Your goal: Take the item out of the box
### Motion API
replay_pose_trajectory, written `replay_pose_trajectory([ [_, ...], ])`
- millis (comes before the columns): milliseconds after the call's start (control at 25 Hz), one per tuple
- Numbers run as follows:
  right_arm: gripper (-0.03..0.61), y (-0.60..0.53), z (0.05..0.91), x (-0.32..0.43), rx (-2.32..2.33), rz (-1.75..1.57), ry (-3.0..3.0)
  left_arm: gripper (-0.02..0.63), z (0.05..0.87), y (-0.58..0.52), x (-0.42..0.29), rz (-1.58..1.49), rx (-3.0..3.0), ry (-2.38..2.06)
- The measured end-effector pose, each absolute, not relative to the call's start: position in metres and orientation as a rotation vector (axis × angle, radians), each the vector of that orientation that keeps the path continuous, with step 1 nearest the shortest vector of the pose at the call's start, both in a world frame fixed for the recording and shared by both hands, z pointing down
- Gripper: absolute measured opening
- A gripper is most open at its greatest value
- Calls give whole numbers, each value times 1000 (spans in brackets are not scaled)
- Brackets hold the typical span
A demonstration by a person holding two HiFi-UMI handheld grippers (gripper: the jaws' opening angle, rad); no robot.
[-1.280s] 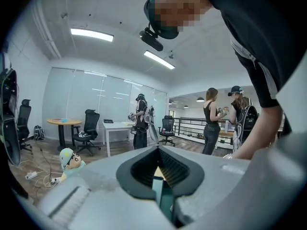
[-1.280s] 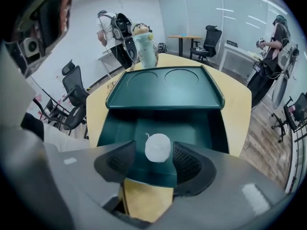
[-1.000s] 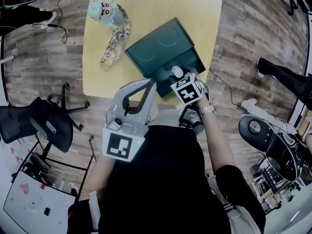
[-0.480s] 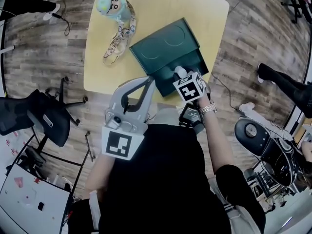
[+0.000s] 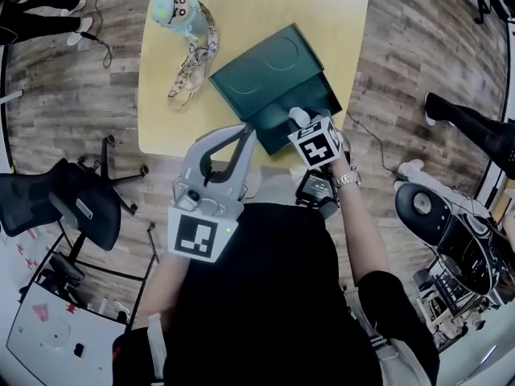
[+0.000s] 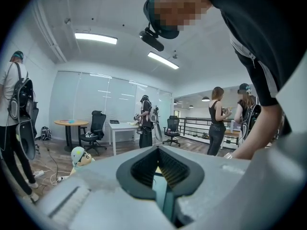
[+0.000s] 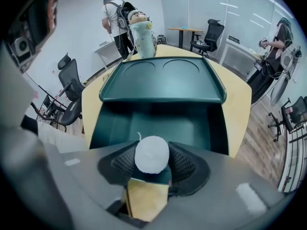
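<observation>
A dark green box (image 5: 302, 103) stands on the yellow table (image 5: 241, 6) with its lid (image 5: 269, 71) folded back flat. In the right gripper view the box's inside (image 7: 158, 121) looks bare. My right gripper (image 5: 299, 121) is over the box's near edge, shut on a small white round item (image 7: 151, 153), seen from above as a white ball (image 5: 297, 116). The pads press its sides (image 7: 151, 159). My left gripper (image 5: 250, 132) is held off the table's near edge, tips together, shut on nothing (image 6: 158, 169).
A long soft doll with a pale blue head (image 5: 189, 43) lies on the table left of the box and shows behind the lid (image 7: 142, 30). Office chairs (image 5: 72, 203) and cables lie on the wooden floor. Other people stand around the room (image 6: 218, 119).
The head view has swayed slightly. The right gripper stays at the box's near edge with the white item at its tips. The left gripper has hardly moved.
</observation>
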State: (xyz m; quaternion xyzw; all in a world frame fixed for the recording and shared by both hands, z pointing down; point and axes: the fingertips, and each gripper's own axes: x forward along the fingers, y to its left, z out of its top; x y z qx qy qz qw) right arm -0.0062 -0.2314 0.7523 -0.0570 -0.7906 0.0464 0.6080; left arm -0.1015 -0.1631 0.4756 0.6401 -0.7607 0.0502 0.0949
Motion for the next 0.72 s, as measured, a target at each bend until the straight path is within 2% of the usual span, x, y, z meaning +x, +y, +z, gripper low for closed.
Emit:
replay_pose_trajectory([
  [720, 181, -220, 677, 3, -26, 176, -1999, 2, 459, -143, -82, 151, 2056, -2170],
])
